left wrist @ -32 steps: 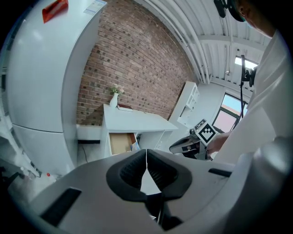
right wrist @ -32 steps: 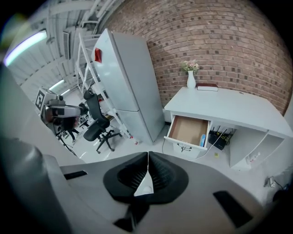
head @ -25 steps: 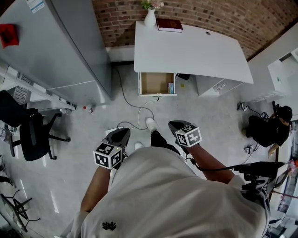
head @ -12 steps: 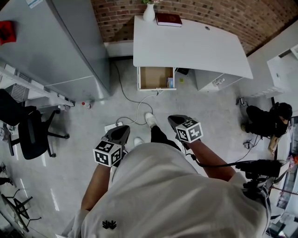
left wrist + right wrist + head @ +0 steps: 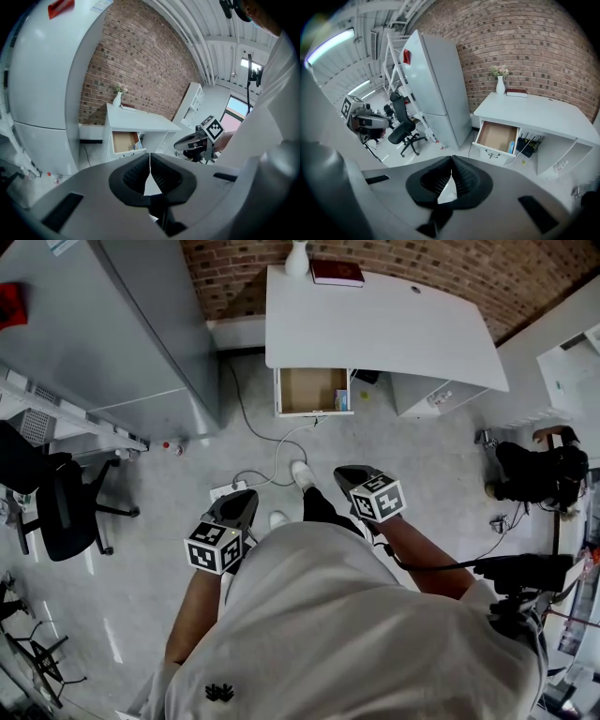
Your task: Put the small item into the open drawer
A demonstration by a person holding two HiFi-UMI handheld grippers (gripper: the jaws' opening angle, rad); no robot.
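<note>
The white desk (image 5: 394,329) stands against the brick wall, and its drawer (image 5: 311,390) is pulled open over the floor. A small blue item (image 5: 341,400) stands inside the drawer at its right side; the right gripper view shows the same blue item (image 5: 512,147). My left gripper (image 5: 247,502) and right gripper (image 5: 343,473) hover over the floor in front of my body, well short of the drawer. In the left gripper view the left gripper (image 5: 150,157) is shut and empty. My right gripper (image 5: 451,162) is shut as well, with nothing held.
A tall grey cabinet (image 5: 141,324) stands left of the desk, with a black office chair (image 5: 56,502) further left. Cables (image 5: 277,460) trail across the floor below the drawer. A vase (image 5: 297,259) and a red book (image 5: 336,273) sit on the desk. A person (image 5: 534,474) crouches at right.
The desk and open drawer have slid slightly up and left in the head view. Both grippers stay shut in front of my body, nearly where they were.
</note>
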